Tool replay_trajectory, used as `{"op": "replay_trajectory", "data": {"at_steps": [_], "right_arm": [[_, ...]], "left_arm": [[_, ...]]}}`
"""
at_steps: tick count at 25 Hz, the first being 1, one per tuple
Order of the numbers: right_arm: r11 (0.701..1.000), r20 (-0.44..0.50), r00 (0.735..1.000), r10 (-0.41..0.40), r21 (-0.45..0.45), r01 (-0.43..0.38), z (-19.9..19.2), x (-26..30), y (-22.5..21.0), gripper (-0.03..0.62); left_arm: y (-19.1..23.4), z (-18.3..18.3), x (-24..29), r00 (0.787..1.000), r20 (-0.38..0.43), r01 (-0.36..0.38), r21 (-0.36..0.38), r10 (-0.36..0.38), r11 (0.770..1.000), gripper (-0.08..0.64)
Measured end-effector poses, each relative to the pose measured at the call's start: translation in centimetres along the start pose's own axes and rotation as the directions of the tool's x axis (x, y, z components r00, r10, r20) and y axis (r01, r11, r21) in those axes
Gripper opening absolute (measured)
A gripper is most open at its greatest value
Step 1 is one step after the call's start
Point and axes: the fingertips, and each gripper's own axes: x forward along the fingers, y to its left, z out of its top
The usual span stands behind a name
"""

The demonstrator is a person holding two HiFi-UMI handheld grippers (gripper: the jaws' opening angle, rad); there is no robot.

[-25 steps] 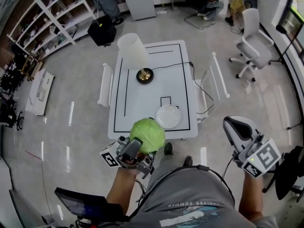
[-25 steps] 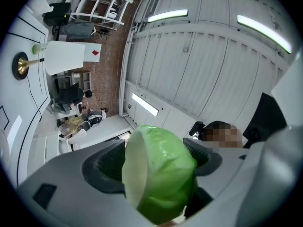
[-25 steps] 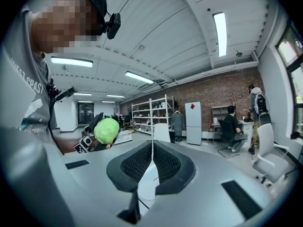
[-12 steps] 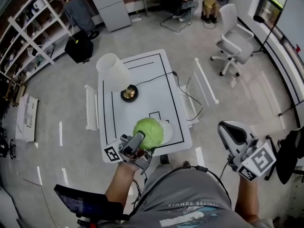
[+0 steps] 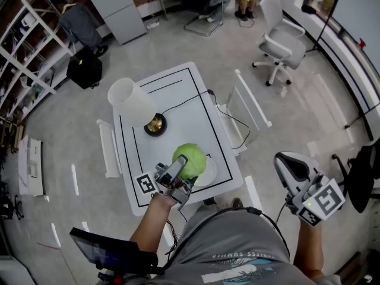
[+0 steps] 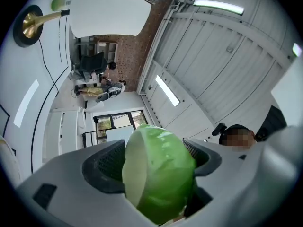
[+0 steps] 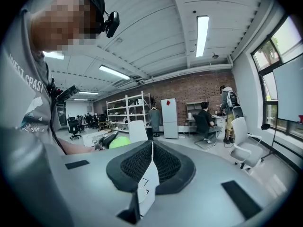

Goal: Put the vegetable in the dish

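Cabbage (image 5: 189, 160) glossy, smooth; lamp base (image 5: 155, 124) polished brass; table (image 5: 196, 100) matt white.

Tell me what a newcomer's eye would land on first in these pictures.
The bright green cabbage stands out most, clamped in the left hand-held gripper over the white plate at the near edge of the white table. Next comes the lamp, with its white shade and brass base, on the table's far left part. The right hand-held gripper is shut and empty, off to the right, away from the table.

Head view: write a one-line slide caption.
Left gripper holds a green cabbage near the white dish on the table.
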Motion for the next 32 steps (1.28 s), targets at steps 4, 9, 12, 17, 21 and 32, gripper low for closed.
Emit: {"op": "replay_trajectory", "data": {"at_steps": [4, 9, 12, 17, 21, 32], "right_arm": [[1.000, -0.005, 1.000, -0.026, 0.003, 0.026, 0.1, 0.4, -0.1, 0.010], [0.998, -0.024, 0.998, -0.060, 0.010, 0.060, -0.4, 0.4, -0.3, 0.011], [0.997, -0.029, 0.997, -0.073, 0.018, 0.073, -0.6, 0.2, -0.2, 0.011], [0.996, -0.041, 0.996, -0.085, 0.029, 0.086, -1.1, -0.2, -0.5, 0.011], [0.996, -0.054, 0.995, -0.081, 0.042, 0.083, -1.7, 0.1, -0.7, 0.010], [0.995, -0.089, 0.994, -0.067, 0.069, 0.074, -3.0, 0.8, -1.4, 0.011]], "left_arm": [[2.5, 0.6, -0.4, 0.999, -0.021, -0.031, -0.039, 0.030, 0.999, 0.385], [5.4, 0.7, -1.1, 0.996, -0.046, -0.076, -0.076, 0.073, 0.994, 0.385], [6.8, 0.5, -1.6, 0.993, -0.059, -0.103, -0.091, 0.098, 0.990, 0.385], [9.0, 0.2, -2.2, 0.986, -0.083, -0.151, -0.099, 0.143, 0.984, 0.385], [10.8, 0.3, -2.9, 0.979, -0.087, -0.191, -0.109, 0.182, 0.976, 0.383], [14.8, -0.4, -4.8, 0.953, -0.121, -0.291, -0.117, 0.277, 0.950, 0.383]]}}
